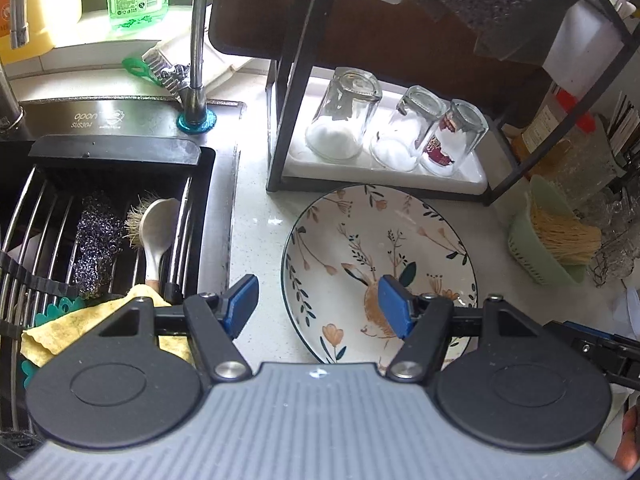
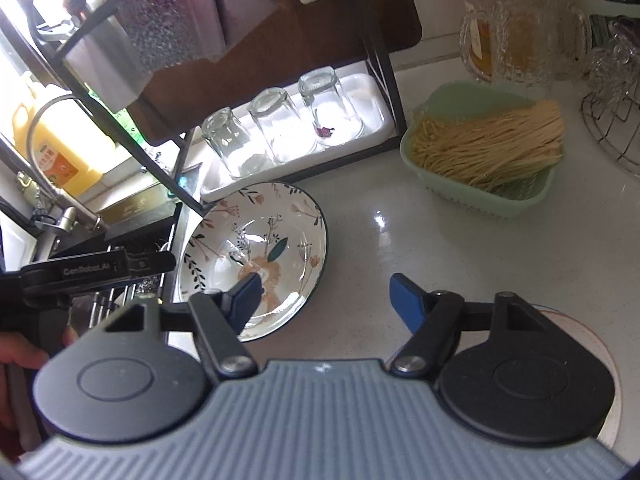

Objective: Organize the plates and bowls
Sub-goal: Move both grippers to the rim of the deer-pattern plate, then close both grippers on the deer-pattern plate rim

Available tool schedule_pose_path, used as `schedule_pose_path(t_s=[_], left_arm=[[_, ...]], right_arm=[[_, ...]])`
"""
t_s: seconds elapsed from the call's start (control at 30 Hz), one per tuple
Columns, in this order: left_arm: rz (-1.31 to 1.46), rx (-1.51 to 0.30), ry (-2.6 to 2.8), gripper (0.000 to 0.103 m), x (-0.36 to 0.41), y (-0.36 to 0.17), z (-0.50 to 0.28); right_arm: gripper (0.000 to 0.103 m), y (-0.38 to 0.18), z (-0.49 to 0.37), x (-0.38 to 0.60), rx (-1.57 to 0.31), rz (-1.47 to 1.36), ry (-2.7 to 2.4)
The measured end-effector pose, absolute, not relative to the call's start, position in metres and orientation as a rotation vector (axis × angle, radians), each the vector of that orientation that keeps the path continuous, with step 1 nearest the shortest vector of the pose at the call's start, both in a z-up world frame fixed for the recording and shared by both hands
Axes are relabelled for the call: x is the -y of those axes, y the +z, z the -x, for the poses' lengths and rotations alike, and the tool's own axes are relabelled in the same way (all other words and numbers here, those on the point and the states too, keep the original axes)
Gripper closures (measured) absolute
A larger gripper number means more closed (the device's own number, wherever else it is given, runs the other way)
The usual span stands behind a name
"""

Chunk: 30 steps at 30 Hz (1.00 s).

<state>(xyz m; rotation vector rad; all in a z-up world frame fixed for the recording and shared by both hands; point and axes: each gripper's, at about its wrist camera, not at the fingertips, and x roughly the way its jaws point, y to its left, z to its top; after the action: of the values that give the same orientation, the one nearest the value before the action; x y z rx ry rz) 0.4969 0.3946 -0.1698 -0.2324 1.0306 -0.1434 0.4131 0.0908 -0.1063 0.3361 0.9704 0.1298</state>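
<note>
A pale speckled worktop (image 2: pixel 400 240) runs beside a steel sink (image 1: pixel 132 120); a dark rack (image 1: pixel 280 128) stands at its back over a white tray (image 1: pixel 460 182) bearing three upturned glasses (image 1: pixel 344 116); a green basket (image 2: pixel 516 196) of dry noodles (image 2: pixel 488 140) sits to the right, a red-capped jar (image 2: pixel 500 24) behind it; a yellow bottle (image 2: pixel 60 148) stands by the tap (image 1: pixel 198 40). In the sink a wire rack holds a scourer (image 1: pixel 94 244), a spoon (image 1: pixel 158 228) and a yellow cloth (image 1: pixel 72 324).

The floral plate (image 1: pixel 360 248) lies flat on the worktop, just in front of the tray and beside the sink's edge.

The left hand-held gripper (image 1: pixel 318 304) tilts down over the plate's near left rim, jaws apart, nothing between the pads; one pad overlaps the plate in view, but contact cannot be told. The right hand-held gripper (image 2: pixel 324 300) hangs to the plate's right, jaws apart over bare worktop, gripping nothing.

The plate's near edge is hidden behind the left gripper's body; a round pale shape at the right view's lower right is mostly covered and cannot be identified; fingers (image 1: pixel 630 440) show at the frame edge only.
</note>
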Motion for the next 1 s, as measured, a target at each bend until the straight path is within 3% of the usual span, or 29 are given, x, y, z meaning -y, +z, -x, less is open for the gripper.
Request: schedule_pose_path(t_s=[0.27, 0.43, 0.67, 1.0], left_arm=[[0.237, -1.092, -0.202, 0.035, -0.395, -0.199, -0.528], [0.173, -1.117, -0.252, 0.052, -0.386, -0.214, -0.544], [0.134, -1.124, -0.295, 0.065, -0.383, -0.229, -0.562], [0.215, -1.156, -0.375, 0.068, -0.392, -0.232, -0.577]], right_arm=[[0.051, -0.132, -0.444, -0.106, -1.040, -0.365, 0.107], [0.063, -0.149, -0.466, -0.110, -1.069, -0.367, 0.088], [0.081, -0.173, -0.485, -0.107, -1.129, -0.398, 0.039], [0.086, -0.178, -0.491, -0.104, -1.129, -0.490, 0.045]])
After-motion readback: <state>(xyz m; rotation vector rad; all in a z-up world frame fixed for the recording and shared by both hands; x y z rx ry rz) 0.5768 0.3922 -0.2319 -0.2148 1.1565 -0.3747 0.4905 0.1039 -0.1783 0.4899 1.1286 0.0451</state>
